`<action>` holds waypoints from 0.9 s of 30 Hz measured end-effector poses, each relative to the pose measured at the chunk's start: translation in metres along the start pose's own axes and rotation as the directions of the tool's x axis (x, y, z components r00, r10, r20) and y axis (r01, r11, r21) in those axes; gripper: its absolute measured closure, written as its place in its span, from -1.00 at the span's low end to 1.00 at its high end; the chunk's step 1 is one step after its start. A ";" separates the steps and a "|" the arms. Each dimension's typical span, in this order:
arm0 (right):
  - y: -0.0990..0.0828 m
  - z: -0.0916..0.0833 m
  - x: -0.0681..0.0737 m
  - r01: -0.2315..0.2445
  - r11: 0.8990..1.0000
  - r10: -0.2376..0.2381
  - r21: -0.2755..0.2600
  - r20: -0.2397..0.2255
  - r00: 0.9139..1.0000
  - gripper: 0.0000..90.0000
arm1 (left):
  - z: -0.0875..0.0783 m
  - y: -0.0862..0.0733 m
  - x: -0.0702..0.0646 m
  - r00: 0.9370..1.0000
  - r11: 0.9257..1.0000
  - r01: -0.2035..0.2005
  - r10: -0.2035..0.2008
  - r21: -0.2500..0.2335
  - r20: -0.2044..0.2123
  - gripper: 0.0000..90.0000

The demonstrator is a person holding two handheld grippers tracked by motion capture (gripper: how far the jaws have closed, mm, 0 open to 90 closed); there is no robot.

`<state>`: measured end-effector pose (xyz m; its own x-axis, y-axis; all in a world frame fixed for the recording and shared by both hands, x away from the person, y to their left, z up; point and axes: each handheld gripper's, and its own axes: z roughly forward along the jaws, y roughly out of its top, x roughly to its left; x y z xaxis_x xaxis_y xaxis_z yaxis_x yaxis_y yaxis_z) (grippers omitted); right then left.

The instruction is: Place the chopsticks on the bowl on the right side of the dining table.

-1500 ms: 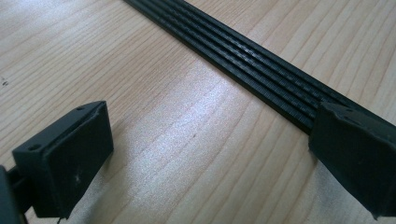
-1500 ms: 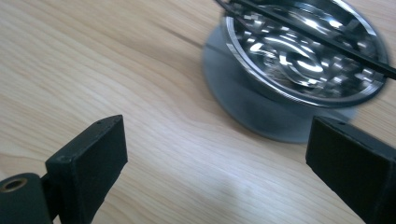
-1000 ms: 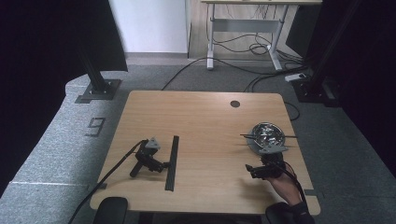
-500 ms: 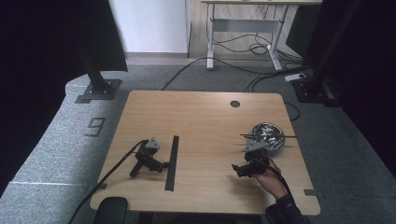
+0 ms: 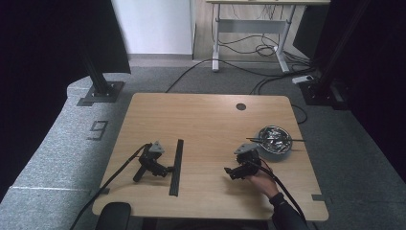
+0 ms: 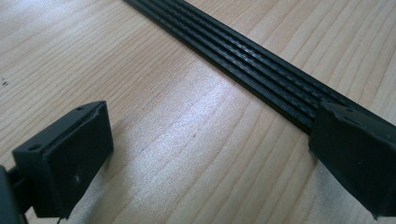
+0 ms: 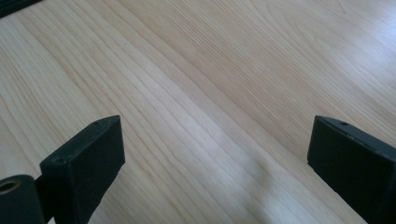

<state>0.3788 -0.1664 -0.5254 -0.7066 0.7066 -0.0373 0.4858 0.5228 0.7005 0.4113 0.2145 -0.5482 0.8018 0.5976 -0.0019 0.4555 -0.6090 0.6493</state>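
I'm looking at the black ribbed strip (image 5: 175, 166), lying flat on the wooden table (image 5: 201, 115) left of centre, running from near to far. In the left gripper view that strip (image 6: 243, 60) is crossing just past my jaw tips, one jaw sitting right at its edge, though I can't tell whether it is touching. My left gripper (image 5: 163, 168) is resting on the table just beside the strip's left side, nobody's hand on it, its cable trailing off toward the near left edge. Its jaws are standing wide apart with bare wood between them.

Over on the right, my right hand (image 5: 261, 179) is coming in from the near edge, forearm angled up and leftward, wrapping the right gripper (image 5: 231, 171) and pointing it left, low over the table. Its jaws are spread wide too, nothing between them but wood grain. Just beyond my hand, to the far right, a metal bowl (image 5: 274, 139) is sitting with thin dark sticks lying across its rim.
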 end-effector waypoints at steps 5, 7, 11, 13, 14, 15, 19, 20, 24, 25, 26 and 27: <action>0.008 0.011 0.004 -0.004 1.000 0.004 0.005 -0.026 1.000 -0.93 | 0.000 0.000 0.000 1.000 1.000 0.000 0.000 0.000 0.001 -1.00; 0.011 0.016 0.005 0.003 1.000 -0.003 0.005 -0.029 1.000 -0.94 | 0.000 0.000 0.000 1.000 1.000 0.000 0.000 0.000 0.001 -1.00; 0.018 0.025 0.010 0.009 1.000 -0.009 0.000 -0.042 0.999 -0.94 | 0.000 0.000 0.000 1.000 1.000 0.001 -0.001 0.000 0.001 -1.00; 0.022 0.029 0.012 0.006 1.000 -0.007 -0.009 -0.048 0.999 -0.95 | 0.000 0.000 0.000 1.000 1.000 0.000 0.000 0.000 0.001 -1.00; 0.024 0.032 0.013 0.004 1.000 -0.005 -0.012 -0.051 0.999 -0.95 | 0.000 0.000 0.000 1.000 1.000 0.000 0.000 0.000 0.001 -1.00; 0.026 0.033 0.014 0.006 1.000 -0.007 -0.016 -0.054 0.999 -0.95 | 0.000 0.000 0.000 1.000 1.000 0.000 0.000 0.000 0.001 -1.00; 0.034 0.041 0.019 0.016 1.000 -0.018 -0.026 -0.057 0.998 -0.95 | 0.000 0.000 0.000 1.000 1.000 0.000 0.000 0.000 0.001 -1.00; 0.036 0.043 0.021 0.021 0.999 -0.022 -0.028 -0.057 0.998 -0.95 | 0.000 0.000 0.000 1.000 1.000 0.000 0.000 0.000 0.001 -1.00; 0.043 0.052 0.027 0.032 0.999 -0.034 -0.027 -0.059 0.998 -0.95 | 0.000 0.000 0.000 1.000 1.000 -0.001 0.001 0.000 0.001 -1.00; 0.044 0.054 0.028 0.032 0.999 -0.034 -0.028 -0.063 0.997 -0.95 | 0.000 0.000 0.000 1.000 1.000 -0.001 0.001 0.000 0.001 -1.00; 0.046 0.057 0.029 0.032 0.999 -0.034 -0.031 -0.067 0.997 -0.95 | 0.000 0.000 0.000 1.000 1.000 -0.001 0.001 0.000 0.001 -1.00; 0.047 0.059 0.031 0.031 0.999 -0.033 -0.031 -0.071 0.997 -0.96 | 0.000 0.000 0.000 1.000 1.000 -0.001 0.001 0.000 0.001 -1.00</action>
<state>0.4104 -0.0921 -0.5358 -0.7568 0.6535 -0.0099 0.4476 0.5293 0.7208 0.4115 0.2147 -0.5482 0.8026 0.5966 -0.0016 0.4546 -0.6099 0.6491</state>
